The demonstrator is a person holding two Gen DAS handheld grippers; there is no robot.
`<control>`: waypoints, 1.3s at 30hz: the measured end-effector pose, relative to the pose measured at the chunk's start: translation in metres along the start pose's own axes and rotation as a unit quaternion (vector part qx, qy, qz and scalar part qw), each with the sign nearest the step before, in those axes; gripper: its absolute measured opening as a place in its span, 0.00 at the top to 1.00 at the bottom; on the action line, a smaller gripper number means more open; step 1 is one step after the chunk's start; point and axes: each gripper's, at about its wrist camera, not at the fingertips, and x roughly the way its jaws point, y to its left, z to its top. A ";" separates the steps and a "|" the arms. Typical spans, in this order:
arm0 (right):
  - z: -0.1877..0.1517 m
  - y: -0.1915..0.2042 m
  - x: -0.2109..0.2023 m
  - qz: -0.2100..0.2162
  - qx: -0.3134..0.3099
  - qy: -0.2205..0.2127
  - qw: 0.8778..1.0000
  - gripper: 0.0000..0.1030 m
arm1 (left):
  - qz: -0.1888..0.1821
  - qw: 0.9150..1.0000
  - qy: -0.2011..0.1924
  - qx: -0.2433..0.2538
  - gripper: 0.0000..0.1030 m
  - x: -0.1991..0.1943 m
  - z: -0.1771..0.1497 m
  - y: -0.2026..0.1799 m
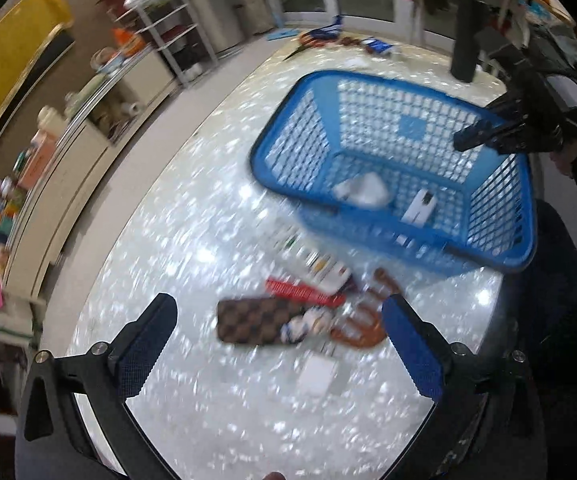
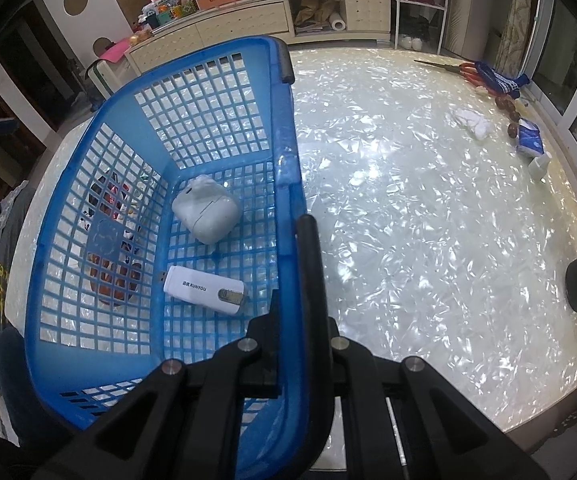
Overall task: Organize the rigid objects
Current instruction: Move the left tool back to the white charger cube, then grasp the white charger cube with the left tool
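So far we have two things in the blue basket [image 2: 88,208]: a white earbud case [image 2: 206,214] and a white USB stick [image 2: 204,290]. Our right gripper [image 2: 296,308] is clamped on the basket's near wall, steadying it. Our left gripper [image 1: 278,344] hangs empty, jaws wide apart, over the pile left on the table [image 1: 192,208]: a checked wallet [image 1: 254,320], a red comb [image 1: 304,292], a brown strap [image 1: 362,320], a small white block [image 1: 316,374]. We judge the job barely begun. Open tabletop lies left of the pile; the basket wall crowds its far side.
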 end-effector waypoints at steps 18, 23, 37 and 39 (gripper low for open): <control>-0.003 0.005 -0.004 -0.016 0.003 0.005 1.000 0.94 | -0.014 0.999 0.039 -0.029 0.00 0.044 -0.086 -0.006; -0.002 0.007 -0.003 -0.021 0.001 0.013 1.000 0.94 | -0.037 0.998 0.042 -0.018 0.00 0.066 -0.096 -0.011; -0.002 0.008 -0.002 -0.035 0.010 0.025 0.999 0.94 | -0.062 0.997 0.039 0.039 0.08 0.117 -0.106 -0.030; -0.004 0.008 -0.003 -0.037 0.013 0.025 0.999 0.94 | -0.064 0.996 0.038 0.041 0.15 0.123 -0.108 -0.027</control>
